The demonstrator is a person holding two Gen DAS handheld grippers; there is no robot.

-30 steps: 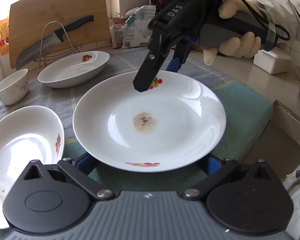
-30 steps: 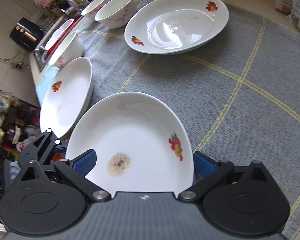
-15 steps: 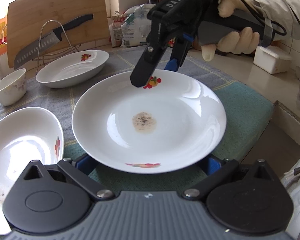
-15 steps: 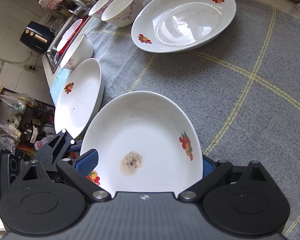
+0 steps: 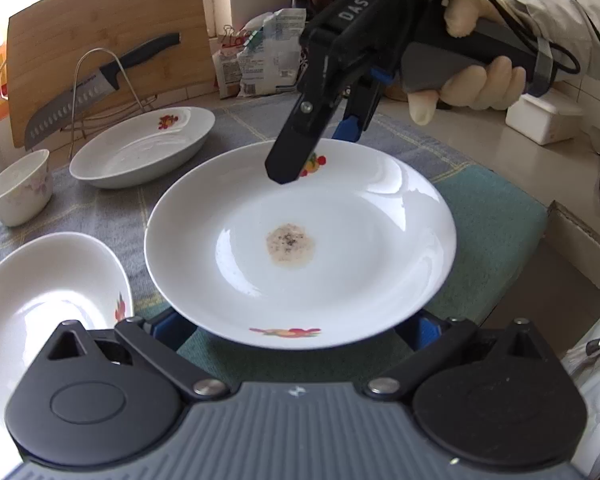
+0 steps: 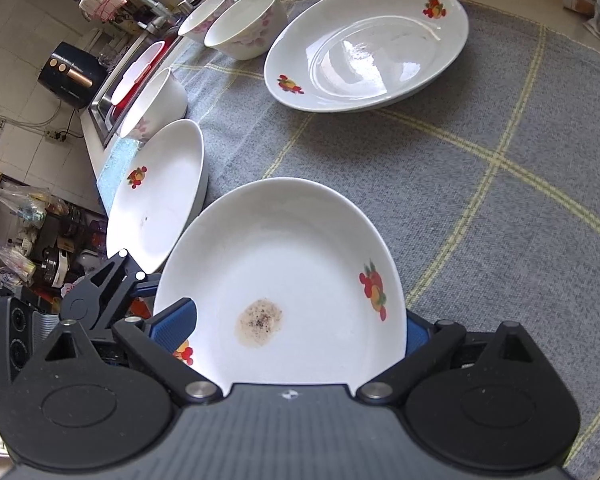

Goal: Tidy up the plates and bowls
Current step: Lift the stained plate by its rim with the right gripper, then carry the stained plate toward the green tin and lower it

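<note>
A white plate [image 5: 300, 244] with fruit prints and a brown stain in its middle is held off the grey mat. My right gripper [image 5: 312, 152] is shut on its far rim, one finger above and one below. The same plate fills the right wrist view [image 6: 284, 280]. My left gripper [image 5: 296, 330] is open, its blue pads under the plate's near rim on both sides. It shows in the right wrist view [image 6: 100, 300] at the plate's left edge.
A second white plate [image 5: 40, 312] lies at the left, also in the right wrist view [image 6: 156, 196]. A deep oval dish [image 5: 144, 148] sits behind. Bowls [image 6: 240, 24] stand near the sink [image 6: 136, 68]. A knife [image 5: 100, 84] and cutting board [image 5: 108, 40] stand at the back.
The stained plate has risen a little and tilted in the right gripper. The left gripper stays under its near rim.
</note>
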